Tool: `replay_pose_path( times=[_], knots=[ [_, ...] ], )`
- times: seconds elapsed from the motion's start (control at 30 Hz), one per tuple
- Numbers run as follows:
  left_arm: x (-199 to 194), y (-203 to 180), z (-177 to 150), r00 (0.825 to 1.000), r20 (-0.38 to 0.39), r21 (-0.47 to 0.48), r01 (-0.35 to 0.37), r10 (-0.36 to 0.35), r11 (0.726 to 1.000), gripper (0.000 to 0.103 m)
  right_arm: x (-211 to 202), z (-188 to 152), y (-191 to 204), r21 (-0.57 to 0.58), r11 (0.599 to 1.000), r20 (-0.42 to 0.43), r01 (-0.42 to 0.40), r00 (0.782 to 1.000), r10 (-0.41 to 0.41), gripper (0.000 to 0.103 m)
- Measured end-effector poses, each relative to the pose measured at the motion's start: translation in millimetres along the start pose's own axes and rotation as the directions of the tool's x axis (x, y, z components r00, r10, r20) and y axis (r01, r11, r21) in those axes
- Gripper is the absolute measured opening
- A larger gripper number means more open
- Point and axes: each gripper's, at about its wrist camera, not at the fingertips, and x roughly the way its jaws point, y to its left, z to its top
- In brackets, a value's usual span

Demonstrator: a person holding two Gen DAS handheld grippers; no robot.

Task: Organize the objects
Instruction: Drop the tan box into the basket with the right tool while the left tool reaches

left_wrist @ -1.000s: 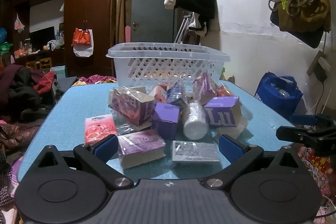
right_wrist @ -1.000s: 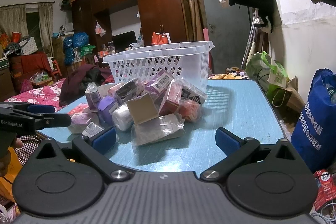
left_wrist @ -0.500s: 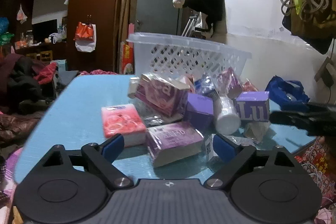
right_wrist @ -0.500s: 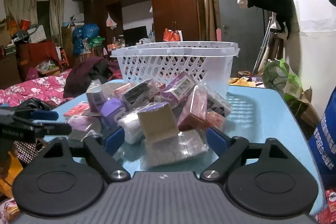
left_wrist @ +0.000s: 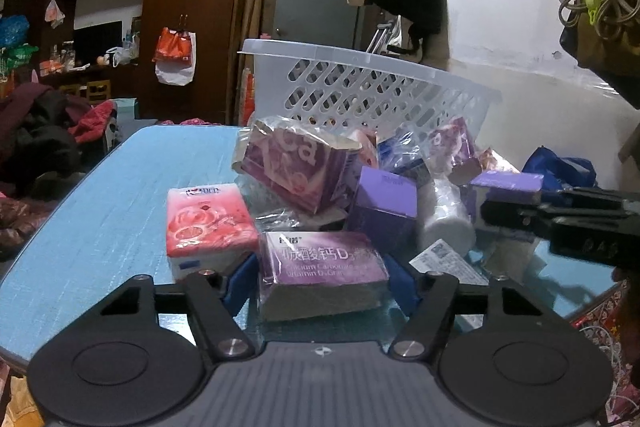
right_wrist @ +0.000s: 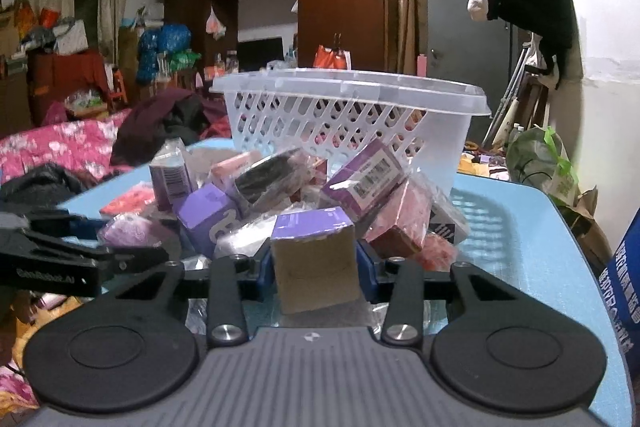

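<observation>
A pile of small boxes and packets lies on the blue table in front of a white plastic basket. My left gripper is shut on a wrapped purple calcium box at the pile's near edge. A pink tissue pack lies just left of it. My right gripper is shut on a purple-topped cardboard box at the near side of the pile. The basket also shows in the right wrist view. Each gripper shows at the edge of the other's view.
The table's near edge lies close below both grippers. A blue bag stands beyond the table's right side. Clothes and bedding are piled to the left. A wall with hanging clothes is behind the basket.
Both grippers moved forward into the pile and closed: the left onto the purple calcium box, the right onto the purple-topped cardboard box.
</observation>
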Motion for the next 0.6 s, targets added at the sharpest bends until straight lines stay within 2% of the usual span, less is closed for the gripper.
replay_pose_path(
  times=[0.2, 0.33, 0.6],
  knots=[
    [0.2, -10.5, -0.5, 0.999, 0.011, 0.057, -0.052, 0.051, 0.997, 0.070, -13.7, 5.5, -1.8, -0.003, 1.000, 0.061, 0.005, 0.998, -0.004, 0.044],
    [-5.4, -9.4, -1.8, 0.998, 0.026, 0.067, -0.056, 0.054, 0.996, 0.069, -22.5, 9.0, -2.9, 0.012, 1.000, 0.095, 0.000, 0.995, -0.001, 0.044],
    [-33.3, -7.1, 12.0, 0.989, 0.149, 0.057, -0.022, 0.013, 0.998, 0.069, -38.1, 23.1, -8.9, 0.061, 0.998, 0.171, -0.035, 0.985, 0.024, 0.044]
  ],
)
